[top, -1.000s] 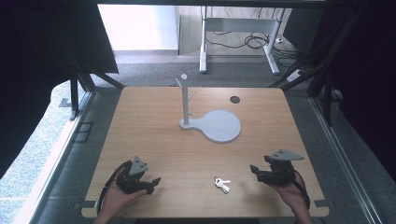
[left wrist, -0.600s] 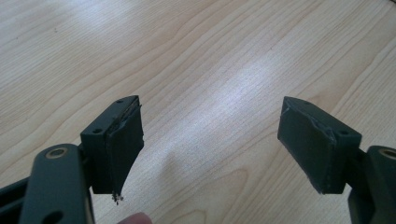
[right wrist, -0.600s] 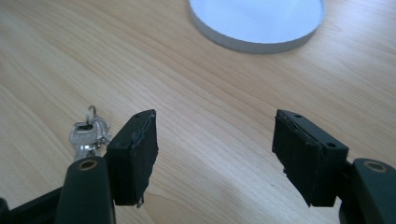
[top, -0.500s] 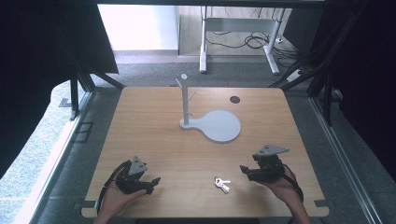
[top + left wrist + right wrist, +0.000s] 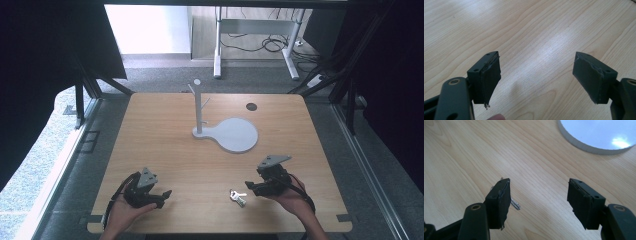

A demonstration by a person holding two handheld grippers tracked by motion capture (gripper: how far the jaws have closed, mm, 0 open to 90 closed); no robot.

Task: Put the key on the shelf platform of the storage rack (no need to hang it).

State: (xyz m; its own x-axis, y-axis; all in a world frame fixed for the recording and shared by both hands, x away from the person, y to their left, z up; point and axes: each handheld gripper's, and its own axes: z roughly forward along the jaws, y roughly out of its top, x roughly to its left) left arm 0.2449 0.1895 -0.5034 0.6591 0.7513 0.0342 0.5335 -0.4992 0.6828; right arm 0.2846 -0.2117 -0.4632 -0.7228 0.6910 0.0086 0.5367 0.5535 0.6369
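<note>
Keys (image 5: 238,197) lie flat on the desk (image 5: 165,145) near its front edge, just to the left of the right gripper (image 5: 252,187), which seems to be lining up to pick them up. In the right gripper view the fingers (image 5: 500,203) are spread and have just been closing a little, with nothing between them; one key blade (image 5: 515,204) pokes out from behind the left finger. Farther back stands a white stand (image 5: 200,107) with short pegs on a round grey base (image 5: 239,135), likely where the keys are meant to hang, so it stays clear of both hands.

That right gripper is held low and nearly level, pointing leftward at the keys, the hand (image 5: 292,200) cupped under it. Its mate, the left gripper (image 5: 159,196), sits near the front left corner, well apart from the keys, its fingers (image 5: 487,80) spread wide over bare wood, holding nothing, apparently waiting.
</note>
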